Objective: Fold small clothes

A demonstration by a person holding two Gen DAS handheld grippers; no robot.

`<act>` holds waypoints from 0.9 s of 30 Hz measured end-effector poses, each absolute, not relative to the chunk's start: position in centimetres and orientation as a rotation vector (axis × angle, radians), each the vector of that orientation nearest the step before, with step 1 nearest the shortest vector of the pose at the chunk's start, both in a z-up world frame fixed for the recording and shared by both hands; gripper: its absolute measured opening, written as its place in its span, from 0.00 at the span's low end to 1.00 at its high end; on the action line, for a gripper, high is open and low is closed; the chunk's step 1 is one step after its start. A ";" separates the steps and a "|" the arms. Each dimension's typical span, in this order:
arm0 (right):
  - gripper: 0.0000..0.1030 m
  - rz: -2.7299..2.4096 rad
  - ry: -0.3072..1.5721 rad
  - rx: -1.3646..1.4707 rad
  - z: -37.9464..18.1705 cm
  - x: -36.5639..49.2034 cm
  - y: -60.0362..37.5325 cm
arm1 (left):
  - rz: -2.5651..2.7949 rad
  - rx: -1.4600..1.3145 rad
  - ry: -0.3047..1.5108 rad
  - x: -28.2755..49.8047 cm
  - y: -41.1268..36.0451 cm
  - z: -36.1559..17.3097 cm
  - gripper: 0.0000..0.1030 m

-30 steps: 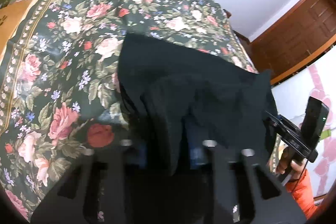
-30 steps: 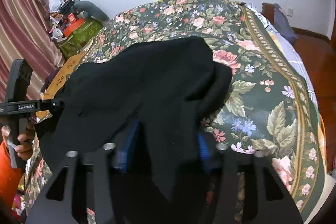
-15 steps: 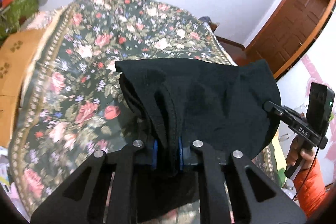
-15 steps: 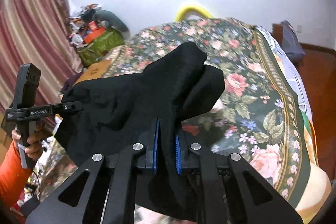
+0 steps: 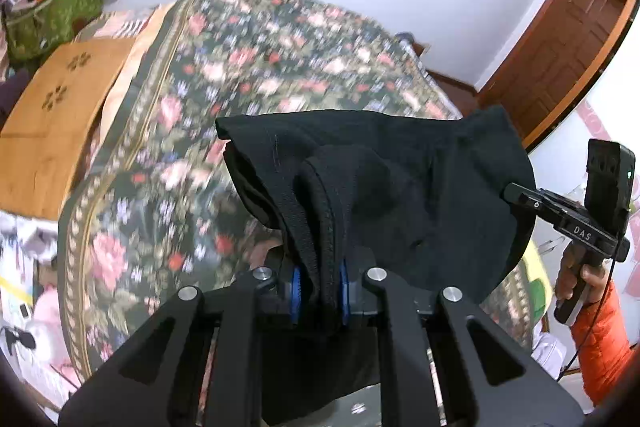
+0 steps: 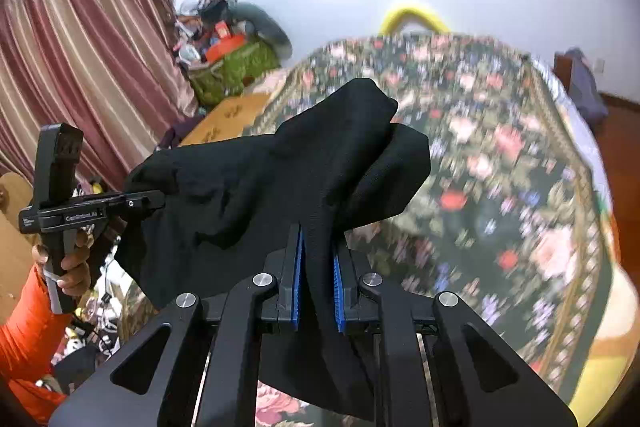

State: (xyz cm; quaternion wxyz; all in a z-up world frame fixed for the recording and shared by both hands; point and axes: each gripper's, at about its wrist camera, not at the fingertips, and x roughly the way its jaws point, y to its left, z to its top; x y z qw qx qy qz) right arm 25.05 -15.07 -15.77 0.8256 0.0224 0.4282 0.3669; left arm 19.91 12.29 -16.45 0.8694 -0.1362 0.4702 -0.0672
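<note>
A small black garment (image 5: 400,183) hangs in the air above the floral bed (image 5: 168,131), stretched between both grippers. My left gripper (image 5: 319,289) is shut on one edge of it, the seam pinched between the blue pads. My right gripper (image 6: 317,279) is shut on the opposite edge of the garment (image 6: 280,171). Each view shows the other gripper at the garment's far end: the right one (image 5: 520,197) and the left one (image 6: 152,201). The cloth sags between them and part hangs below the jaws.
The bed (image 6: 500,155) with a dark floral cover fills the space below. A brown wooden surface (image 5: 52,123) and a green bag (image 5: 52,15) stand to its left. Striped curtains (image 6: 80,67) hang at the left, a wooden door (image 5: 572,39) at the right.
Both grippers have closed on the garment and lifted it off the bed; it now hangs higher, spread between them.
</note>
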 end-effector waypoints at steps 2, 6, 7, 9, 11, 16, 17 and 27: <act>0.11 0.769 0.955 0.055 -17.6 25.4 -14.8 | -0.127 -0.299 1.024 20.0 12.9 -18.4 0.13; 0.13 0.725 1.016 0.086 -20.3 26.3 -15.1 | -0.092 -0.322 1.080 20.1 14.4 -22.0 0.18; 0.18 0.716 1.026 0.082 -20.6 26.4 -15.2 | -0.078 -0.320 1.088 20.1 14.6 -22.5 0.22; 0.22 0.685 1.037 0.054 -21.1 26.4 -15.3 | -0.012 -0.285 1.105 20.3 15.1 -23.5 0.28; 0.22 0.654 1.026 -0.005 -20.8 26.1 -15.4 | 0.034 -0.233 1.094 20.0 15.2 -23.4 0.34; 0.31 0.616 0.928 -0.127 -18.5 24.5 -15.9 | 0.087 -0.117 1.033 19.3 15.2 -21.2 0.35; 0.32 0.632 0.901 -0.149 -17.8 24.1 -15.7 | 0.083 -0.093 1.010 19.1 14.8 -20.4 0.35; 0.44 0.822 0.904 -0.200 -19.1 24.6 -8.1 | -0.094 -0.034 0.979 21.9 8.5 -19.6 0.48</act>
